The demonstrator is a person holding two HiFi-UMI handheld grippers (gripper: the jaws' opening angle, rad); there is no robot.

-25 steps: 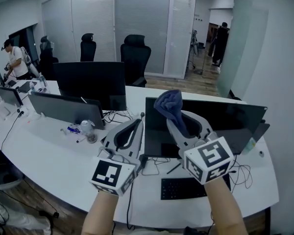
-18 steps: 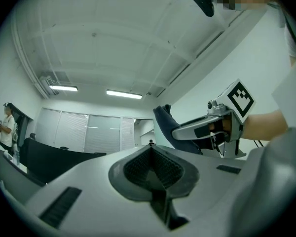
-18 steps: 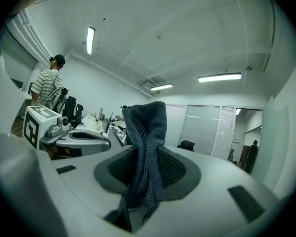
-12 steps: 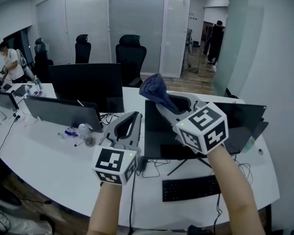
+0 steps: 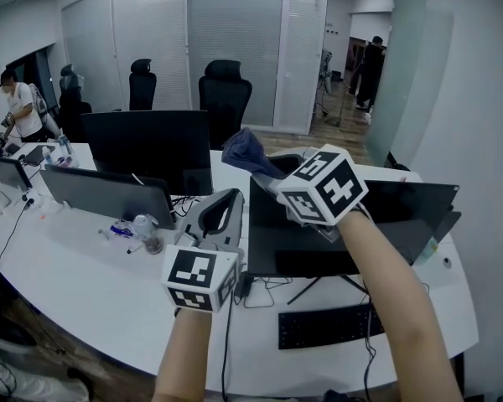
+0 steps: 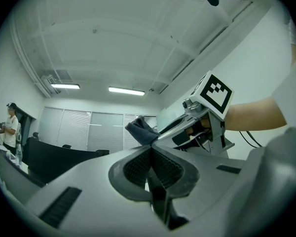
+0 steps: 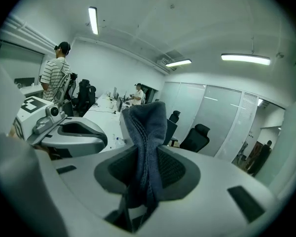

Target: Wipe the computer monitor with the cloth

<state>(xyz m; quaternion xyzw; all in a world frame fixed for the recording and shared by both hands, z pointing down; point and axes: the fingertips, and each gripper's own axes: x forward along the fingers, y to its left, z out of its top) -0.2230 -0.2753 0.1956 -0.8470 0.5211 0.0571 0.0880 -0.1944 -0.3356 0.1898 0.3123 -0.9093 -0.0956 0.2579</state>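
The near black monitor [image 5: 386, 224] stands on the white desk, its dark screen facing me. A dark blue cloth [image 5: 245, 153] is bunched up over the monitor's upper left corner, and my right gripper [image 5: 268, 174] is shut on it. The same cloth [image 7: 147, 137] sticks up between the jaws in the right gripper view. My left gripper [image 5: 220, 209] hangs lower, just left of the monitor's left edge, shut with nothing in it. In the left gripper view the cloth [image 6: 138, 131] and the right gripper [image 6: 197, 125] show beyond the closed jaws.
A black keyboard [image 5: 331, 325] and cables lie in front of the monitor. Two more monitors [image 5: 155, 145] stand to the left, with bottles [image 5: 142, 224] on the desk. Black office chairs [image 5: 226, 90] stand behind. A person [image 5: 17, 107] works at far left; another [image 5: 370, 69] stands in the corridor.
My right gripper has swung left and up with the cloth, from over the screen's middle to its upper left corner. The left gripper has barely moved.
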